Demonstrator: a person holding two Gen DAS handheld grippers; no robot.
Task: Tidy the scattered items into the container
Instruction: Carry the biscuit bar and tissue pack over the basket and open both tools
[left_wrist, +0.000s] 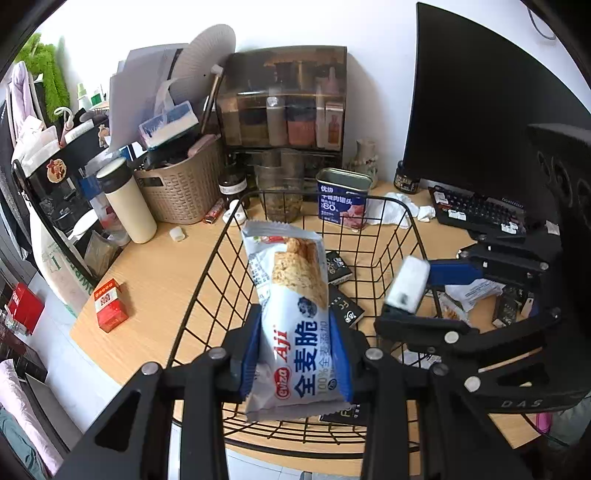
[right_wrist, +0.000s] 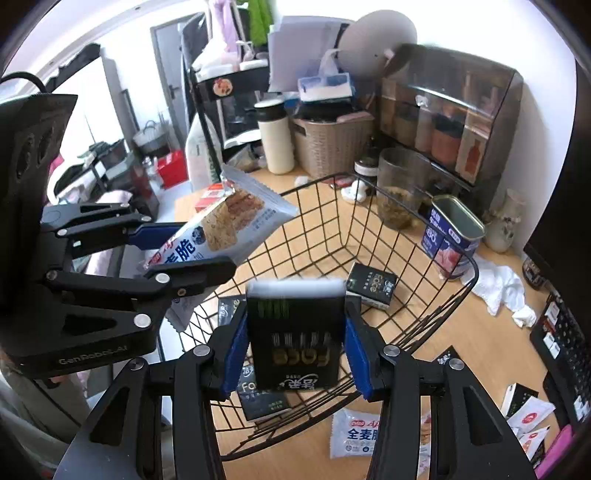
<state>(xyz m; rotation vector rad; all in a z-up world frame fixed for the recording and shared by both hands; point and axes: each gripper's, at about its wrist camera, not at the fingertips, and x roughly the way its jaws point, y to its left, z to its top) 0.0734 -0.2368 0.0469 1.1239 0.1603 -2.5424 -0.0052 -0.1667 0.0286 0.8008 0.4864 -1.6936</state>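
Note:
My left gripper (left_wrist: 295, 354) is shut on a white-and-blue cracker packet (left_wrist: 291, 306) and holds it above the black wire basket (left_wrist: 207, 273). The packet also shows in the right wrist view (right_wrist: 225, 225). My right gripper (right_wrist: 295, 350) is shut on a black box with a white top (right_wrist: 295, 332), held over the basket (right_wrist: 406, 236); the box also shows in the left wrist view (left_wrist: 406, 284). Several black boxes (right_wrist: 373, 282) lie on the basket floor.
A luncheon meat tin (right_wrist: 450, 236), a glass jar (right_wrist: 399, 188), a woven basket (left_wrist: 181, 184) and a cream flask (left_wrist: 127, 203) stand behind. A red box (left_wrist: 110, 304) lies left. Another cracker packet (right_wrist: 358, 432), sachets (right_wrist: 528, 417) and a keyboard (left_wrist: 480, 214) lie right.

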